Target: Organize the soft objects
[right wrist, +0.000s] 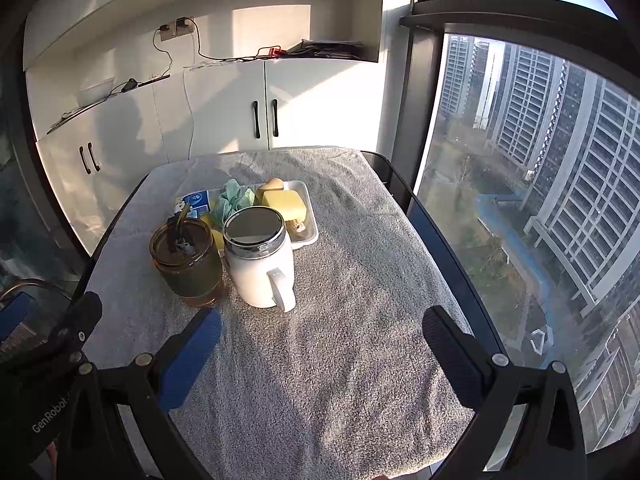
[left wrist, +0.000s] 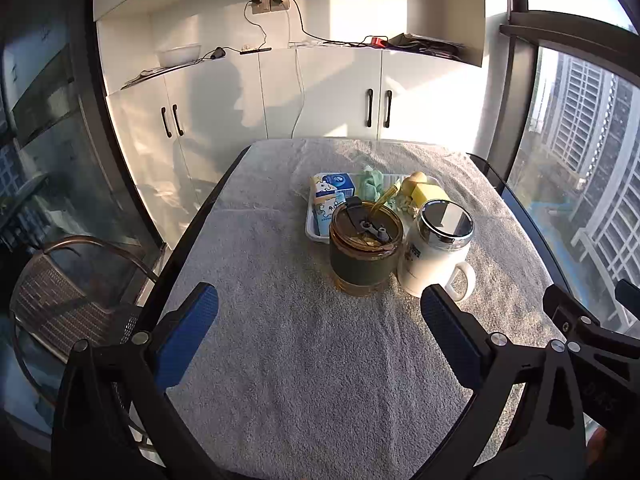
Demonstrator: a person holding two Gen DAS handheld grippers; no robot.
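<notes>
A grey towel covers the table. Near its far edge sits a white tray, and much of it is hidden. From the left wrist view an amber cup and a white mug stand just in front of the tray and block its near side.

Left to right in the tray: blue tissue packs, the lower one partly behind the cup; a crumpled green cloth; a yellow sponge with a rounded tan piece behind it at the far edge. A small brownish thing at the tray's near right corner is too small to make out. Something yellow shows between cup and mug in the right wrist view, mostly hidden.

The left gripper hangs over the near part of the towel, its blue pads spread wide, holding nothing and touching nothing. The right gripper is also spread wide and empty, over the near right part of the towel, with the mug just beyond its left pad. Each gripper's black frame shows at the edge of the other's view, cut off.
</notes>
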